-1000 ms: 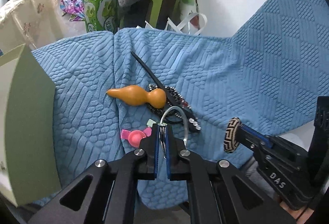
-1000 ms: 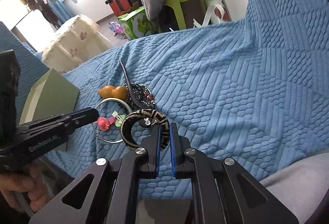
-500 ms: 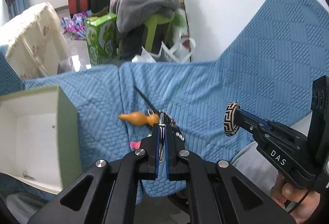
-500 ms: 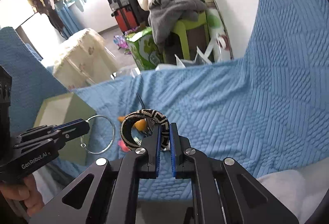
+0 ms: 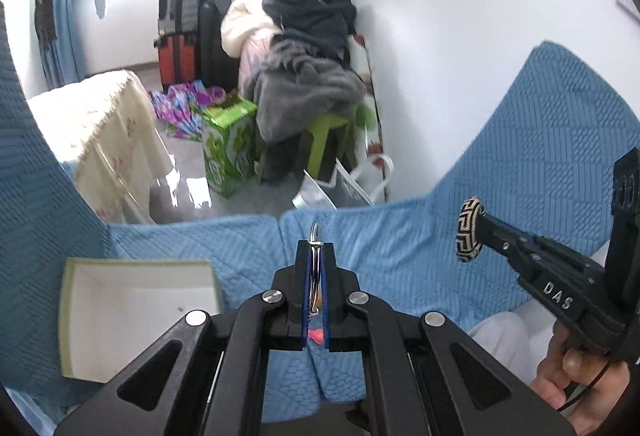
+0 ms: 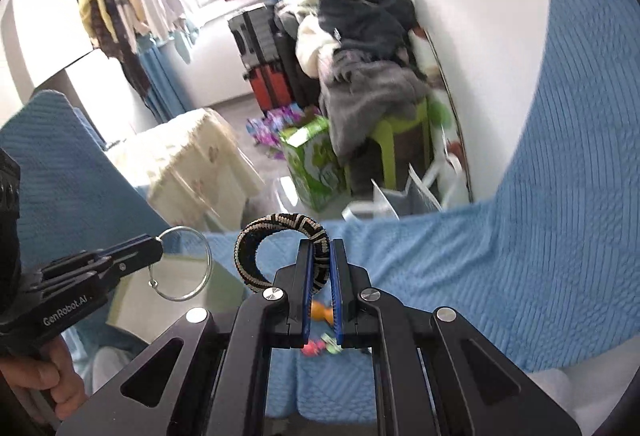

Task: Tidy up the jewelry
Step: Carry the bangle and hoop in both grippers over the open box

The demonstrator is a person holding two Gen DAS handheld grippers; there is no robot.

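Observation:
My left gripper (image 5: 316,250) is shut on a thin silver ring bangle (image 5: 314,232), held edge-on in the air above the blue blanket; the bangle also shows as a full hoop in the right wrist view (image 6: 188,262). My right gripper (image 6: 321,250) is shut on a black-and-cream woven bangle (image 6: 276,226), also lifted; it shows at the right of the left wrist view (image 5: 469,230). An open white box with green walls (image 5: 136,308) sits on the blanket at lower left. An orange gourd pendant (image 6: 319,310) and pink pieces (image 6: 310,348) lie below between the right fingers.
The blue textured blanket (image 5: 400,236) covers the sofa seat and back. Beyond its edge stand a green carton (image 5: 228,152), a green stool piled with clothes (image 5: 308,92), suitcases (image 5: 178,32), a cream-covered table (image 5: 100,132) and a white bag (image 5: 348,188).
Both grippers have risen well above the blanket with their bangles. The views now look out over the room, and the white box has come fully into the left wrist view.

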